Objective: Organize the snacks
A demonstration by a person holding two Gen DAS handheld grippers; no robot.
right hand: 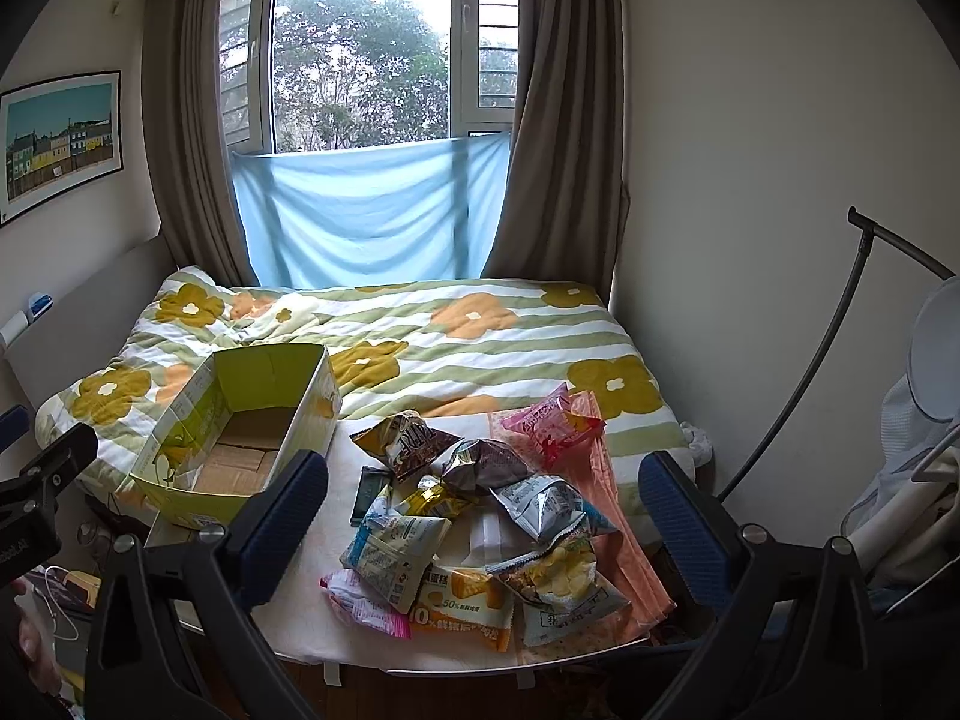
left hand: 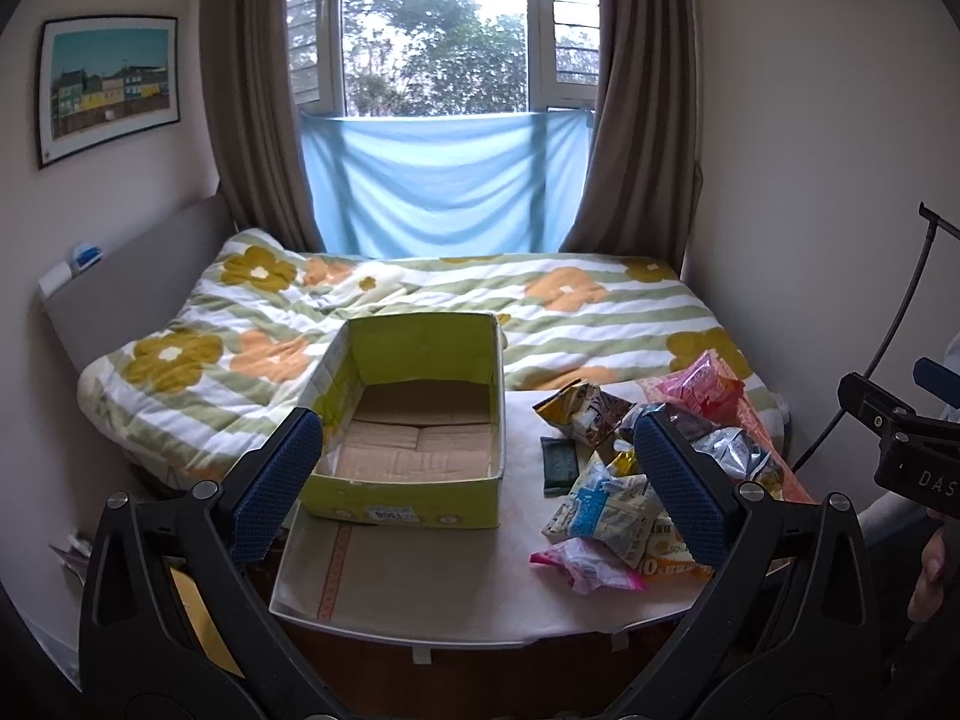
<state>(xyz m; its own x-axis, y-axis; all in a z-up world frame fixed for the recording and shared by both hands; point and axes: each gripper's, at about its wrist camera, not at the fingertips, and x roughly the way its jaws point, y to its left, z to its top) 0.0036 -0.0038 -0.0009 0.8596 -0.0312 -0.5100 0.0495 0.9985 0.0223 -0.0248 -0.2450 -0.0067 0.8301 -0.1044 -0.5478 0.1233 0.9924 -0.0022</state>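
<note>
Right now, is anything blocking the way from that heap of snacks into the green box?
Nothing visible does. The snack pile lies on the white board right of the green box, which is open-topped and empty.

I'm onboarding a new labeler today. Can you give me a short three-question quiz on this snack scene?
1. True or false: the green cardboard box already holds snacks.
2. Which side of the box is the snack pile on: A) left, B) right, C) behind?
3. Fill in: both the left tongs and the right tongs are ____ and hold nothing.

Key: 1 false, only its bare cardboard floor shows; 2 B; 3 open.
</note>
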